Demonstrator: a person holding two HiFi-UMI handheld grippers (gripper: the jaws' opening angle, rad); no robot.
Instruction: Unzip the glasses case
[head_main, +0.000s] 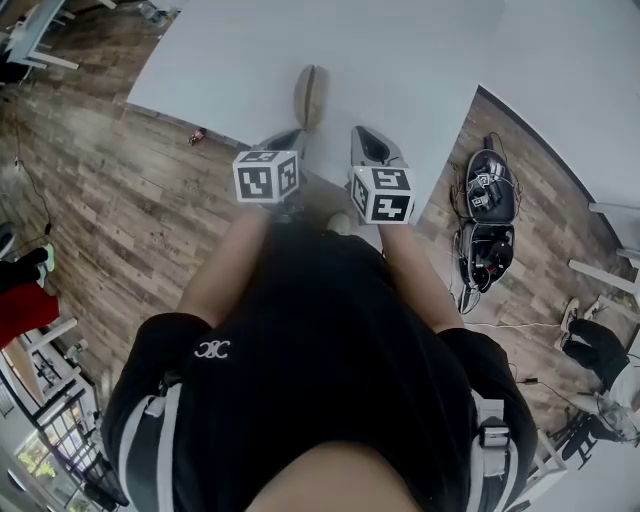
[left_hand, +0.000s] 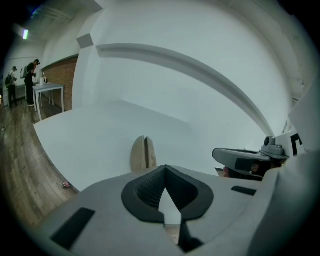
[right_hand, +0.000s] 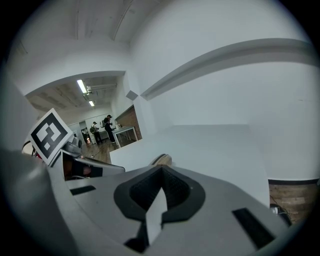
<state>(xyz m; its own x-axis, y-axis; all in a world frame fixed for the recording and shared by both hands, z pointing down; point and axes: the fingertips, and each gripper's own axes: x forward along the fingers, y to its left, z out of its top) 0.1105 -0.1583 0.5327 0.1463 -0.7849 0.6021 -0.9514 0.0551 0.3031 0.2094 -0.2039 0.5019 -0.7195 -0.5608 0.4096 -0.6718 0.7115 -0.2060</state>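
Observation:
A tan oval glasses case (head_main: 310, 95) stands on edge on the white table (head_main: 400, 60), a little beyond both grippers. In the left gripper view the glasses case (left_hand: 143, 154) shows just above the jaws, its seam down the middle. The right gripper view catches only the top of the glasses case (right_hand: 162, 160) over its jaws. My left gripper (head_main: 290, 140) hovers near the table's front edge, shut and empty. To its right, my right gripper (head_main: 372, 140) is shut and empty too. Neither touches the case.
The table's front edge runs diagonally close to my body, with wood floor (head_main: 120, 200) to the left. An open black equipment case (head_main: 488, 220) with cables lies on the floor at the right. People stand at a far table (left_hand: 47, 92).

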